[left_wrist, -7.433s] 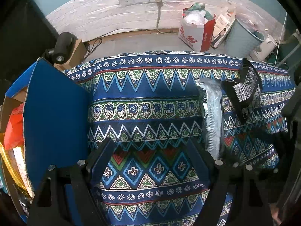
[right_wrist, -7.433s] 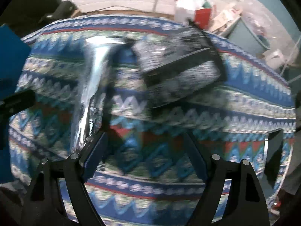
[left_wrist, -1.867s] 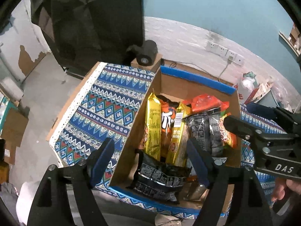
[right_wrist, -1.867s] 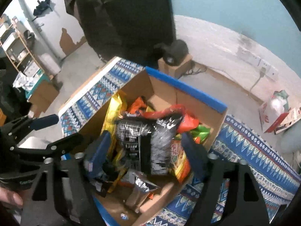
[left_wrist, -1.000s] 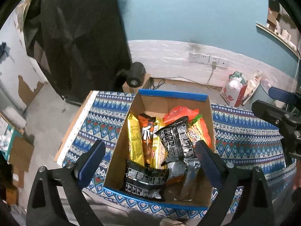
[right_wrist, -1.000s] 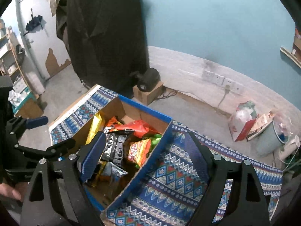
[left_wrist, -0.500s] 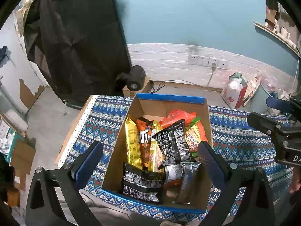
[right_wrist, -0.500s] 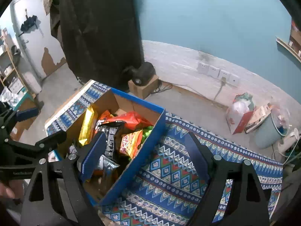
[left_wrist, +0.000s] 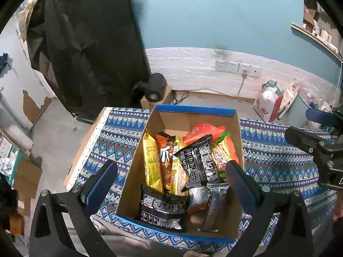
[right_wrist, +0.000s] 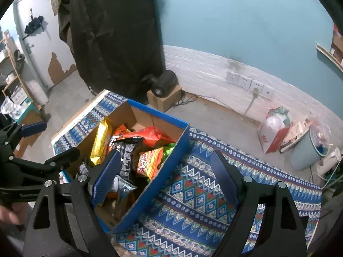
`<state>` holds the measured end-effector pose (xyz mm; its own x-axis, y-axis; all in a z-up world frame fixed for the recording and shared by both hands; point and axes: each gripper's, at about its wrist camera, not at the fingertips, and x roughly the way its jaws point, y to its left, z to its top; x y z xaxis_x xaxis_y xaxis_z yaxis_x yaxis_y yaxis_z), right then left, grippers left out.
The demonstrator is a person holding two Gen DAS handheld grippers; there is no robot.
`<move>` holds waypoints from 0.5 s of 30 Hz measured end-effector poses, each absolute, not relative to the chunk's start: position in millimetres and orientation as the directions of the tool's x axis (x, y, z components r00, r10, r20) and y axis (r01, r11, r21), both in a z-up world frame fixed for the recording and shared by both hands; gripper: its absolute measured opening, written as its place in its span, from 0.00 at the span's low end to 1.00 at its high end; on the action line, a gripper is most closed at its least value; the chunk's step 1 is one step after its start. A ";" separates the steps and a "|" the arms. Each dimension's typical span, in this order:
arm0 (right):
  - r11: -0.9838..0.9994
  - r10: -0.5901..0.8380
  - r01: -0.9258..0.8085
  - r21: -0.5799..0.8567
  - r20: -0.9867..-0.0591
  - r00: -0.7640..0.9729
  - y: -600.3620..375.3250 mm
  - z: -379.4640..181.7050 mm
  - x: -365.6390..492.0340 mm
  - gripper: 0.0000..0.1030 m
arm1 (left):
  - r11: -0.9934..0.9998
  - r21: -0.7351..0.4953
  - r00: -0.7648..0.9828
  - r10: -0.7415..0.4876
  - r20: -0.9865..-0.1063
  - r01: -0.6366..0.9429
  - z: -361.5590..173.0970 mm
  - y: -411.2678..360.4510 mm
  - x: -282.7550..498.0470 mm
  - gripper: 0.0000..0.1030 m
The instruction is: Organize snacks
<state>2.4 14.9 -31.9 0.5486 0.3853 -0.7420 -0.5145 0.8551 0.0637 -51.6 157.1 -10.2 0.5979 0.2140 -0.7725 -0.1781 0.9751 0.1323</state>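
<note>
A cardboard box with a blue rim (left_wrist: 195, 108) (right_wrist: 171, 150) stands on the table with the patterned cloth (left_wrist: 276, 162) (right_wrist: 193, 194). Inside it stand and lie several snack packets: a yellow one (left_wrist: 151, 165) (right_wrist: 100, 139), an orange one (left_wrist: 166, 150), a black one (left_wrist: 198, 162) (right_wrist: 126, 156), a red-orange one (left_wrist: 203, 128) (right_wrist: 150, 135), and another black packet (left_wrist: 163, 209) at the front. My left gripper (left_wrist: 171, 184) hangs open high above the box, nothing between its fingers. My right gripper (right_wrist: 167, 177) is open and empty above the box's right wall and the cloth.
A black round device (left_wrist: 155, 86) (right_wrist: 165, 81) sits on a small carton behind the table. A red-and-white bag (left_wrist: 269, 100) (right_wrist: 274, 132) and a pale bin (right_wrist: 308, 150) stand on the floor by the wall sockets (left_wrist: 238, 67). A dark cloth (left_wrist: 90, 42) hangs at the left.
Both grippers have drawn up and away from the box since two seconds ago, when the right one was over a black packet inside it. In the last half second the views barely shift.
</note>
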 end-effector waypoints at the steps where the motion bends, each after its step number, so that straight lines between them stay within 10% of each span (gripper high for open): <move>1: 0.855 0.385 -0.514 0.064 -0.742 0.548 14.9 -31.6 2.2 0.82 | 0.976 0.131 0.598 0.211 -0.773 -0.175 -10.3 156.6 -51.6 0.98; 15: 0.857 0.381 -0.513 0.059 -0.743 0.550 12.1 -31.9 3.5 0.82 | 0.978 0.119 0.601 0.199 -0.774 -0.170 -8.6 153.4 -54.0 0.98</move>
